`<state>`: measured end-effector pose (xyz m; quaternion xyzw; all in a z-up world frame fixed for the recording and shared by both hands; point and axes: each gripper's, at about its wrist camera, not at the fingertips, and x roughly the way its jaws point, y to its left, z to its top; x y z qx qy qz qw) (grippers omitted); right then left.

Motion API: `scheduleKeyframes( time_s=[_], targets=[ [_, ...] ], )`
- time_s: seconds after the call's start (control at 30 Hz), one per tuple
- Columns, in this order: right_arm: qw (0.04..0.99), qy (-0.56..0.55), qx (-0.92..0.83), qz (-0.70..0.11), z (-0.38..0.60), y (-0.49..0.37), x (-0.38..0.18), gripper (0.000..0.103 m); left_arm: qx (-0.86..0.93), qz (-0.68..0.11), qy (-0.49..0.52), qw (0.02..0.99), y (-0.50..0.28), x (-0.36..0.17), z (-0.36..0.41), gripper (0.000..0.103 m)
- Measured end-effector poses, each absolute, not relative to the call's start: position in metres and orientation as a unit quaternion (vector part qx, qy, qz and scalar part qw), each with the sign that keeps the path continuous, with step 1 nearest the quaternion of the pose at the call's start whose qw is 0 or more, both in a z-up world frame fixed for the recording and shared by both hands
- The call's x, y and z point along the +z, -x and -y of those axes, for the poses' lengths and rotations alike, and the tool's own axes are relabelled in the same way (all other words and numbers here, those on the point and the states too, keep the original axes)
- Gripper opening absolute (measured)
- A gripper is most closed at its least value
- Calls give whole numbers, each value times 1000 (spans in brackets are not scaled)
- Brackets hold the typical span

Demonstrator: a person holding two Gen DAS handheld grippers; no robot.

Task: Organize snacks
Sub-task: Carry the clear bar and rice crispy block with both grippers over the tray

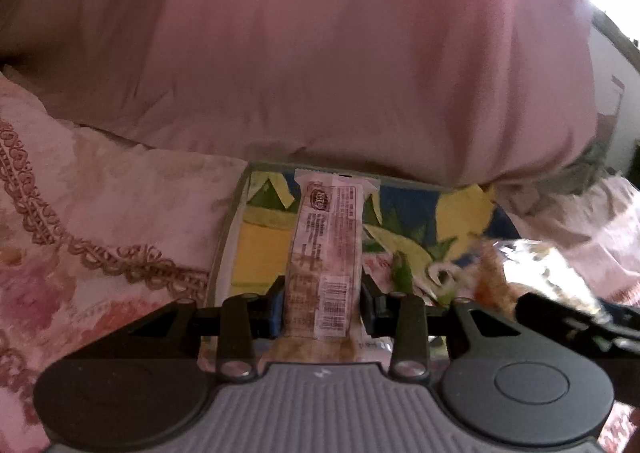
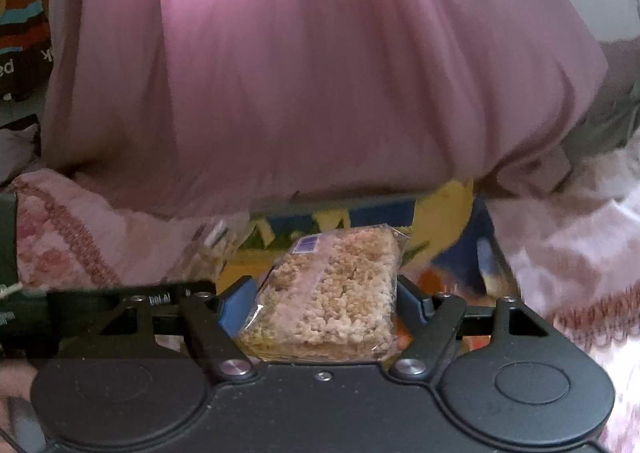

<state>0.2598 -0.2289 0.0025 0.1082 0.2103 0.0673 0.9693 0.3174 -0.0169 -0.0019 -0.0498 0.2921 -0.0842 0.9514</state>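
The left gripper (image 1: pixel 322 305) has its jaws clenched on a long wrapped snack bar (image 1: pixel 326 253), held above a colourful box (image 1: pixel 256 249) on the floral bedspread (image 1: pixel 80 213). The right gripper's (image 2: pixel 326 307) jaws grasp a clear-wrapped puffed-rice cake (image 2: pixel 332 293). Beyond both, a pink pillow (image 1: pixel 300 53) overhangs the box's far edge.
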Motion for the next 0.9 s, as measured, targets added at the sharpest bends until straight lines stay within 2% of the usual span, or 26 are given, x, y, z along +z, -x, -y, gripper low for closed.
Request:
scheduleKeyframes(
  time_s=[0.3,0.9],
  targets=[
    [964,-111,47,-237,235,-299,-24,76,-51,-295,73,951,-352,-26,4,40],
    [965,-32,27,-258,218,-310,-49,76,-25,-329,13,944,-363,-43,14,40]
  ],
)
